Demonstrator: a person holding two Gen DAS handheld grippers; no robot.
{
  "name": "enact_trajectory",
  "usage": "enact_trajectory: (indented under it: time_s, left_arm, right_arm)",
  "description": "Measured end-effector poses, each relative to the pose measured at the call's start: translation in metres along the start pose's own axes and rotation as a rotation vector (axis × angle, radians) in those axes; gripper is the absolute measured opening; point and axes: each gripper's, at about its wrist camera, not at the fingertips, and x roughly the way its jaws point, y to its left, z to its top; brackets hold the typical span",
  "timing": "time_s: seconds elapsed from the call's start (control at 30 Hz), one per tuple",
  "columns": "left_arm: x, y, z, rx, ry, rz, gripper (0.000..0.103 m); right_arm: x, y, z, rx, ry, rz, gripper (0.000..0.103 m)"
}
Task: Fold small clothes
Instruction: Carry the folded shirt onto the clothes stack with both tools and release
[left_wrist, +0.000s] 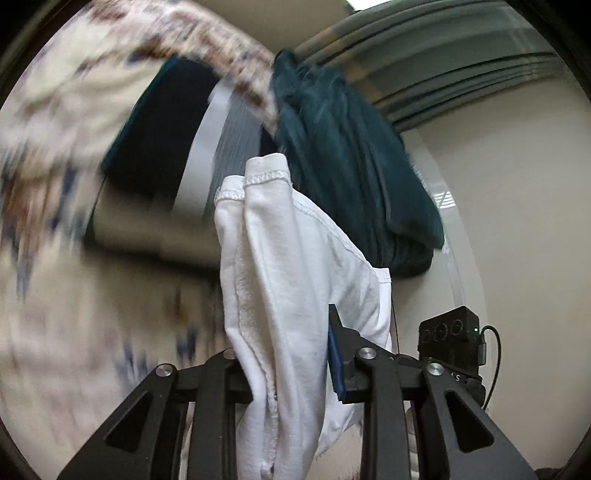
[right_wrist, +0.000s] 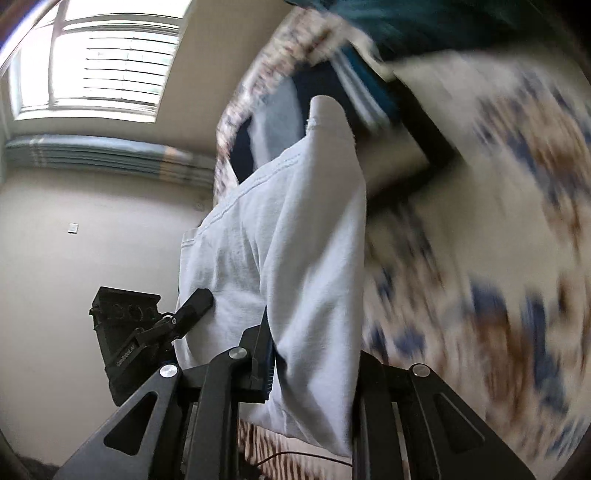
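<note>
A white garment (left_wrist: 280, 280) is held up above a patterned bedspread (left_wrist: 55, 155), pinched on one side by the left gripper (left_wrist: 291, 373) and on the other by the right gripper (right_wrist: 314, 369). A dark teal cloth (left_wrist: 351, 155) is seen behind.

Home, likely bedroom or living room. Patterned cloth (right_wrist: 498, 229) in cream, brown and blue covers surface at 3 o'clock in right view, blurred. Window (right_wrist: 99, 66) with slat blinds at 10 o'clock. Striped curtain (right_wrist: 103, 158) along plain cream wall (right_wrist: 74, 277); wall switch (right_wrist: 73, 228) at 9 o'clock. Dark teal garment (left_wrist: 351, 158) heaped at 1 o'clock in left view.
</note>
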Motion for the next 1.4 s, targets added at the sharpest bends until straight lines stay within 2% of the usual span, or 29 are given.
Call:
enact_trajectory:
  time_s: [0.13,0.23,0.33,0.43,0.5,0.53,0.6,0.63,0.67,0.7,0.83,0.9,0.97,1.0,1.1,1.2,1.23,1.27,1.3,1.33,1.37,1.4]
  left_arm:
    - [0.025,0.006,0.087,0.045,-0.036,0.03,0.023]
    - [0.048,0.014,0.145,0.092,-0.049,0.082,0.023]
    - [0.058,0.035,0.174,0.113,-0.02,0.131,0.024]
    - [0.078,0.062,0.192,0.12,0.048,0.22,0.025]
    - [0.086,0.073,0.196,0.114,0.077,0.251,0.027]
    - [0.087,0.076,0.195,0.11,0.077,0.254,0.027]
    - [0.08,0.076,0.19,0.1,0.066,0.252,0.028]
    - [0.077,0.074,0.188,0.091,0.063,0.251,0.028]
    - [0.071,0.072,0.184,0.071,0.051,0.252,0.028]
    - [0.067,0.07,0.183,0.062,0.035,0.266,0.028]
    - [0.041,0.047,0.157,0.123,-0.069,0.363,0.031]
    - [0.044,0.047,0.145,0.169,-0.057,0.421,0.031]
    - [0.048,0.061,0.136,0.164,-0.039,0.47,0.037]
    - [0.047,0.07,0.133,0.143,-0.037,0.481,0.041]
    - [0.04,0.084,0.124,0.109,-0.044,0.48,0.044]
    - [0.034,0.078,0.118,0.126,-0.053,0.499,0.044]
    - [0.033,0.073,0.117,0.135,-0.053,0.513,0.045]
    - [0.033,0.067,0.116,0.147,-0.052,0.535,0.059]
    - [0.033,0.062,0.115,0.161,-0.05,0.574,0.07]
    - [0.032,0.055,0.112,0.179,-0.05,0.611,0.087]
    - [0.029,0.047,0.108,0.207,-0.06,0.655,0.092]
    - [0.027,0.041,0.104,0.224,-0.067,0.681,0.092]
  right_arm:
    - [0.039,0.025,0.092,-0.068,-0.039,-0.01,0.019]
    - [0.074,0.034,0.144,-0.097,-0.041,-0.035,0.019]
    - [0.111,0.037,0.191,-0.103,-0.026,-0.072,0.019]
    - [0.139,0.036,0.214,-0.111,0.003,-0.136,0.019]
    - [0.151,0.033,0.222,-0.113,0.037,-0.19,0.023]
    - [0.154,0.028,0.223,-0.108,0.045,-0.2,0.026]
    - [0.153,0.026,0.224,-0.107,0.041,-0.253,0.044]
    - [0.148,0.028,0.223,-0.121,0.022,-0.297,0.055]
    - [0.143,0.032,0.221,-0.149,-0.002,-0.371,0.062]
    - [0.137,0.037,0.217,-0.175,-0.03,-0.408,0.063]
    - [0.121,0.047,0.193,-0.23,-0.044,-0.418,0.063]
    - [0.119,0.044,0.182,-0.254,-0.035,-0.463,0.063]
    - [0.118,0.043,0.179,-0.258,-0.033,-0.488,0.063]
    - [0.115,0.03,0.174,-0.235,-0.024,-0.536,0.063]
    - [0.113,0.017,0.172,-0.201,-0.016,-0.559,0.063]
    - [0.115,0.025,0.162,-0.24,-0.015,-0.625,0.063]
    - [0.115,0.032,0.158,-0.265,-0.03,-0.657,0.067]
    - [0.113,0.04,0.153,-0.289,-0.046,-0.688,0.085]
    - [0.111,0.046,0.15,-0.307,-0.058,-0.709,0.095]
    - [0.111,0.046,0.15,-0.307,-0.058,-0.709,0.103]
    - [0.108,0.054,0.144,-0.334,-0.077,-0.741,0.103]
    - [0.102,0.067,0.128,-0.37,-0.104,-0.811,0.103]
